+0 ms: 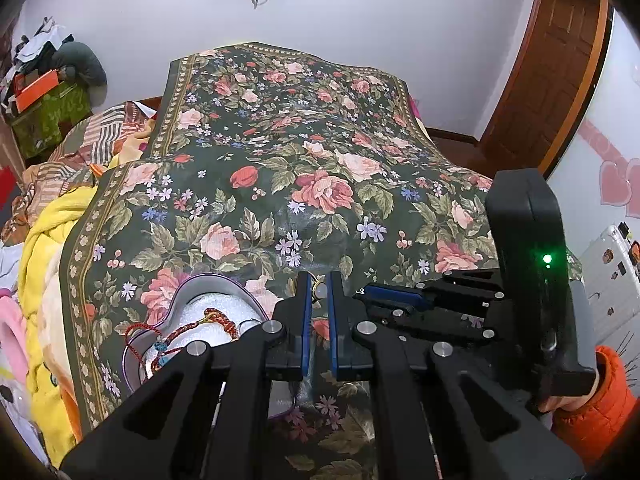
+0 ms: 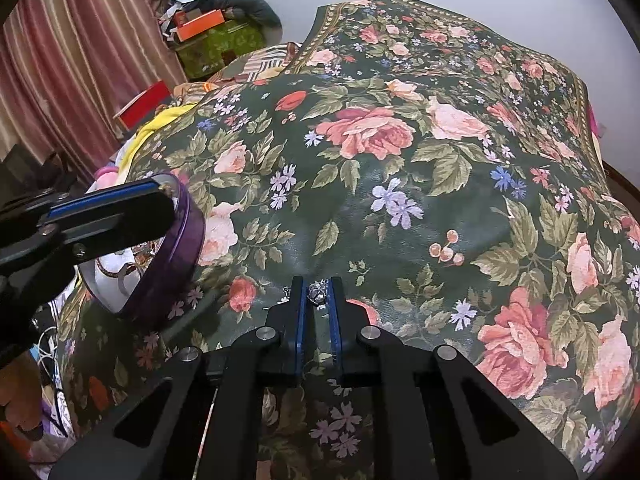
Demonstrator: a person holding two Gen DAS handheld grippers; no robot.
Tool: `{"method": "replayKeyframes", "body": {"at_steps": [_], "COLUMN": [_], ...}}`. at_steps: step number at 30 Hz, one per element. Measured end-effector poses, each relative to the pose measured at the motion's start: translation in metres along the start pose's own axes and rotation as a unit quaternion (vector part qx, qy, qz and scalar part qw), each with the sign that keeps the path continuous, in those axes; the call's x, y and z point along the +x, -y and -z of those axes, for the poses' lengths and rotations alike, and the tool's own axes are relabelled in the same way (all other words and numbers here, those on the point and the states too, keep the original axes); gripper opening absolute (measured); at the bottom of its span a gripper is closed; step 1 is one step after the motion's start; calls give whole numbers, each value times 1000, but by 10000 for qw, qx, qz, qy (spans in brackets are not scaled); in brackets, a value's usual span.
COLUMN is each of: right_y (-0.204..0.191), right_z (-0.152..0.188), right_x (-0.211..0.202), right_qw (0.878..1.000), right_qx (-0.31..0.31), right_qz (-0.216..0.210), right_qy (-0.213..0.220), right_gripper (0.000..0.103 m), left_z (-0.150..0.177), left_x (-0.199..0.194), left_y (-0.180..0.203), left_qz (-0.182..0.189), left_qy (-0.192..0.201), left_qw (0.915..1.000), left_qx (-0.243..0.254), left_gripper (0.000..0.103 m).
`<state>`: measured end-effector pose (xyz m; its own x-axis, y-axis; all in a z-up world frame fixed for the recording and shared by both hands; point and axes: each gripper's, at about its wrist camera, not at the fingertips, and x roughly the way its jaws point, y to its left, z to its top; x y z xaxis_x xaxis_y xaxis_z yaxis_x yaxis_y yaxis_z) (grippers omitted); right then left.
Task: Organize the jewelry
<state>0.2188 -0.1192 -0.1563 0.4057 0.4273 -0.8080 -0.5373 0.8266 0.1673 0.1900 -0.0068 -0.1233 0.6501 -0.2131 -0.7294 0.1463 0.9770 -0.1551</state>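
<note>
A purple heart-shaped tin (image 1: 132, 354) with white padding sits on the floral cloth at lower left; a red braided cord bracelet (image 1: 208, 322) lies in it. My left gripper (image 1: 319, 286) is shut on a small gold earring with a pale bead (image 1: 321, 290), just right of the tin. My right gripper (image 2: 318, 290) is shut on a small silver jewelry piece (image 2: 317, 294) just above the cloth. The tin also shows in the right wrist view (image 2: 176, 248), with the left gripper's fingers (image 2: 112, 208) over it.
A dark green floral cloth (image 1: 280, 168) covers the bed. A yellow blanket (image 1: 44, 240) and clutter lie at the left edge. A wooden door (image 1: 552, 80) stands at the right. The right gripper's body (image 1: 528, 264) is close on the right.
</note>
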Motion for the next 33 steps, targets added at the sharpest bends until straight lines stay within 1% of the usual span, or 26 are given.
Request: {"method": "replayKeyframes", "body": {"at_steps": [4, 10, 20, 27, 33], "right_y": [-1, -13, -49, -76, -97], "right_z": [-2, -10, -30, -37, -37], "right_x": [-11, -40, -80, -89, -82], "right_qw": [9999, 9988, 9941, 9910, 9898], "right_qx": [59, -11, -272, -493, -683], "right_qz": [0, 34, -105, -276, -493], "right_qy": [144, 490, 1044, 1217, 1153], "right_gripper": [9, 9, 9, 10, 10], "left_z": [-2, -4, -3, 4, 11], "left_x": [-8, -25, -67, -92, -99], "left_y": [-1, -4, -29, -58, -71], "left_qz": [-13, -77, -226, -387, -432], "left_qy": [60, 229, 555, 704, 680], "left_qw": [10000, 9997, 9978, 9954, 9948], "left_qx": [-27, -43, -279, -531, -631], "left_gripper": [6, 6, 6, 6, 6]}}
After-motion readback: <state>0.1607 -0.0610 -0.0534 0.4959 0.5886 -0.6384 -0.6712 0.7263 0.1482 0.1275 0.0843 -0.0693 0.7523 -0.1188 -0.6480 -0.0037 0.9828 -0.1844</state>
